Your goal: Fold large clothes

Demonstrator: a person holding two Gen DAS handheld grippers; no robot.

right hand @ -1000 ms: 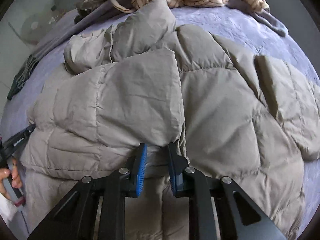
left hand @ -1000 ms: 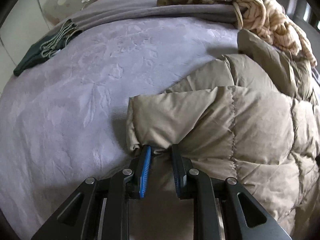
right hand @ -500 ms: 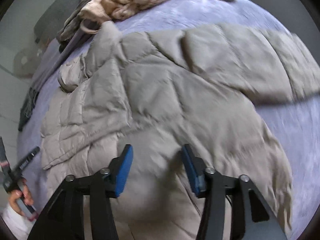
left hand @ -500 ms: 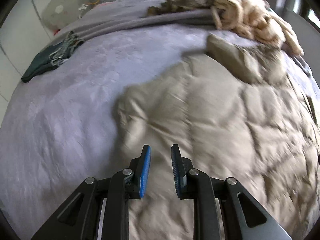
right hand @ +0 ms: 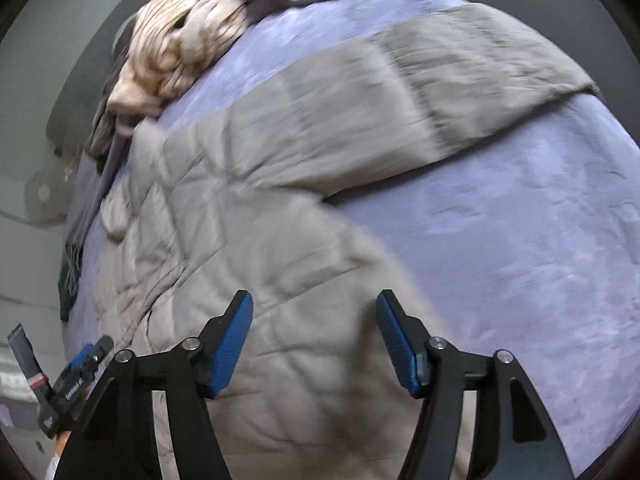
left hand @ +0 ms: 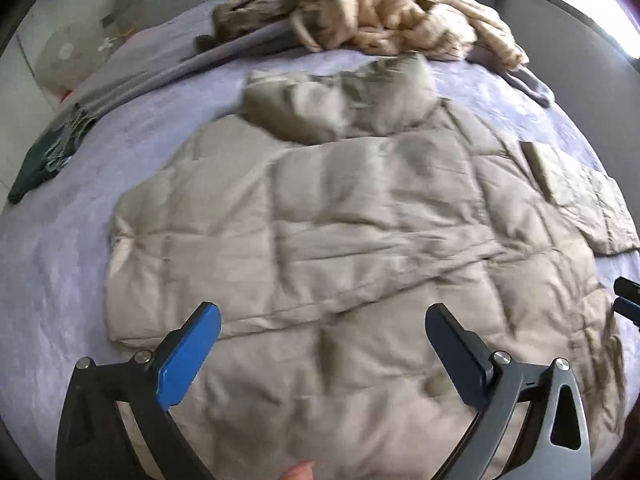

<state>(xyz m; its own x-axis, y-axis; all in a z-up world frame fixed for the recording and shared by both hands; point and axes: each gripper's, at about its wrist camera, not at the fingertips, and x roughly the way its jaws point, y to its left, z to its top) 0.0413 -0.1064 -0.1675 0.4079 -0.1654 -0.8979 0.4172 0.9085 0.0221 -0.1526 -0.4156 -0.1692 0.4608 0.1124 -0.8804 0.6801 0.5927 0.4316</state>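
Note:
A beige quilted puffer jacket (left hand: 340, 240) lies spread on the lilac bed cover (left hand: 60, 264), its left sleeve folded across the body and its hood at the far end. My left gripper (left hand: 322, 316) is open and empty above the jacket's near hem. In the right wrist view the jacket (right hand: 240, 264) fills the left half, with its right sleeve (right hand: 420, 92) stretched out toward the far right. My right gripper (right hand: 314, 300) is open and empty above the jacket's right edge. The left gripper (right hand: 72, 376) shows at the lower left of that view.
A heap of cream and brown clothes (left hand: 380, 20) lies at the far end of the bed. A dark green folded garment (left hand: 44, 152) sits at the left edge. Bare lilac cover (right hand: 520, 240) lies right of the jacket. The right gripper's tip (left hand: 628, 300) shows at the right edge.
Both grippers have let go of the folded sleeve, opened wide and pulled back above the jacket. The right gripper has swung to the right, toward the outstretched sleeve.

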